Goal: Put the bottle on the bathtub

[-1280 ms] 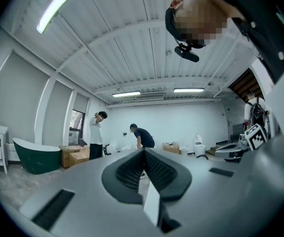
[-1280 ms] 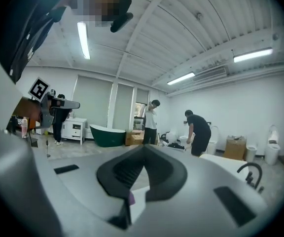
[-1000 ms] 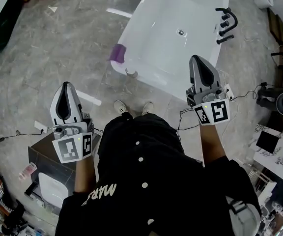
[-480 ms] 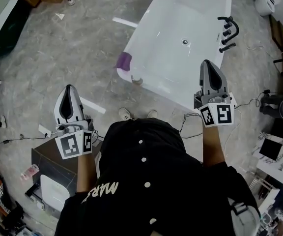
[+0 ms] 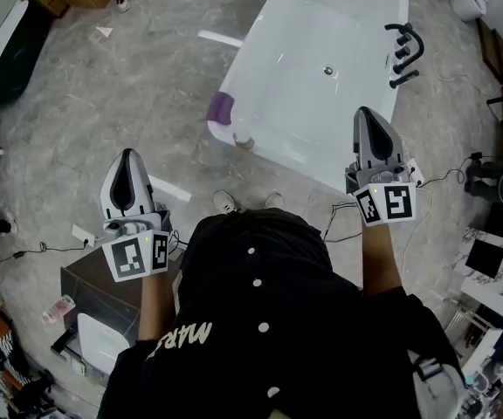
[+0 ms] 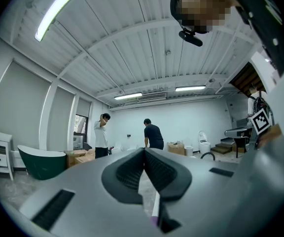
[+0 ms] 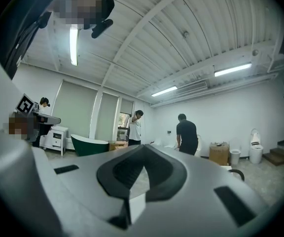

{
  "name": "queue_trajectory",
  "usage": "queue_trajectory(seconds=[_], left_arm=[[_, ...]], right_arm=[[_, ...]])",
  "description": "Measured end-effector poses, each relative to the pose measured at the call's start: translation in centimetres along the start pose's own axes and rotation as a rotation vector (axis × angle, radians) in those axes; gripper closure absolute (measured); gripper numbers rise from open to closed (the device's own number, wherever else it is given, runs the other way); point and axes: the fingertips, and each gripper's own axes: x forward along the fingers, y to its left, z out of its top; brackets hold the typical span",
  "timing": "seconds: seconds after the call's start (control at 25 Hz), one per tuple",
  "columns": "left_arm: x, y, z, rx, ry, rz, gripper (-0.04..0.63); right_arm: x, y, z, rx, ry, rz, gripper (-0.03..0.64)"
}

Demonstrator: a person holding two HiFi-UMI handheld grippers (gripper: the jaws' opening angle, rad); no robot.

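Note:
The white bathtub [image 5: 260, 55] stands on the grey floor ahead of me. A purple thing [image 5: 219, 107], which may be the bottle, sits on the tub's near left rim. A small round object [image 5: 244, 138] stands by the tub's near edge; what it is I cannot tell. My left gripper [image 5: 125, 160] is held over the floor, left of the tub and well short of the purple thing. It is shut and holds nothing [image 6: 144, 150]. My right gripper [image 5: 368, 116] hangs over the tub's near right rim, also shut and holding nothing [image 7: 143, 147].
A black faucet [image 5: 404, 46] stands on the tub's right rim. A dark box [image 5: 94, 273] with a white device [image 5: 94, 339] beside it sits at my lower left, and cables [image 5: 435, 186] trail on the floor. Two people [image 6: 152, 135] and a green tub [image 6: 41, 162] are far off.
Over the last second the tub and both grippers have shifted a little to the right in the head view. Both grippers stay shut with nothing in them.

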Motion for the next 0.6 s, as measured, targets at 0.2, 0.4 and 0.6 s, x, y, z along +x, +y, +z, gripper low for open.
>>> queue_trajectory(seconds=[0.2,0.4,0.6], left_arm=[[-0.11,0.43,0.09,-0.006,-0.002,0.016,0.584],[-0.32,0.35,0.03,-0.012,0.0,0.023,0.584],[-0.37,0.2,-0.06,-0.012,0.002,0.03,0.584]], right_arm=[[0.18,0.61,-0.15,-0.005,0.008,0.017,0.615],[0.31,0.98,-0.34,-0.009,0.011,0.036,0.615],[0.48,0.88,-0.5,-0.008,0.015,0.041,0.615]])
